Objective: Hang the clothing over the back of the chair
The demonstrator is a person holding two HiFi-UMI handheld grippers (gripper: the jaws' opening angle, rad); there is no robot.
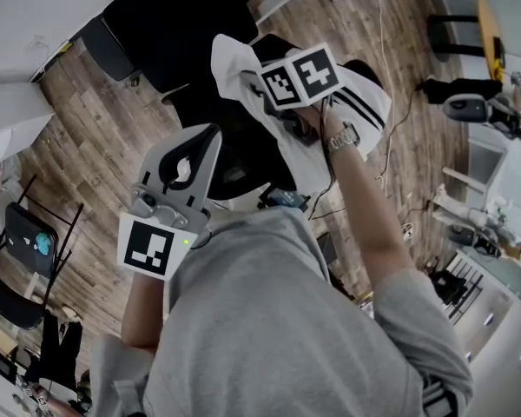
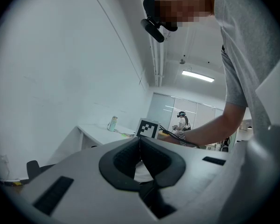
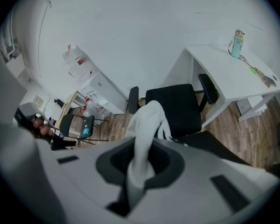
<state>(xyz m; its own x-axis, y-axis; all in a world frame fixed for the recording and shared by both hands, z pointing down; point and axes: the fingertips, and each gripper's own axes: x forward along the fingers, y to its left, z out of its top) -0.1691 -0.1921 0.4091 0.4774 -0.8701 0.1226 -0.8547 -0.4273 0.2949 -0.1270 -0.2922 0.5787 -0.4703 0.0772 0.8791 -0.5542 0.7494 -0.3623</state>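
Observation:
My right gripper [image 1: 273, 102] hangs over a black chair back [image 1: 239, 159], shut on a white garment with black stripes [image 1: 365, 102] that spreads around it. In the right gripper view the white cloth [image 3: 147, 129] rises as a bunched fold from between the shut jaws of the right gripper [image 3: 142, 160]. A black office chair [image 3: 175, 108] stands beyond it at a white desk [image 3: 228, 69]; it also shows in the head view as the black office chair [image 1: 178, 24]. My left gripper [image 1: 210, 137] is held lower left, apart from the cloth. The left gripper [image 2: 140, 141] has its tips together with nothing in them.
A black folding chair [image 1: 22, 250] stands on the wooden floor at the left. Cables [image 1: 399, 120] trail across the floor at the right near shelves and equipment [image 1: 478, 107]. A bottle [image 3: 236, 43] stands on the desk.

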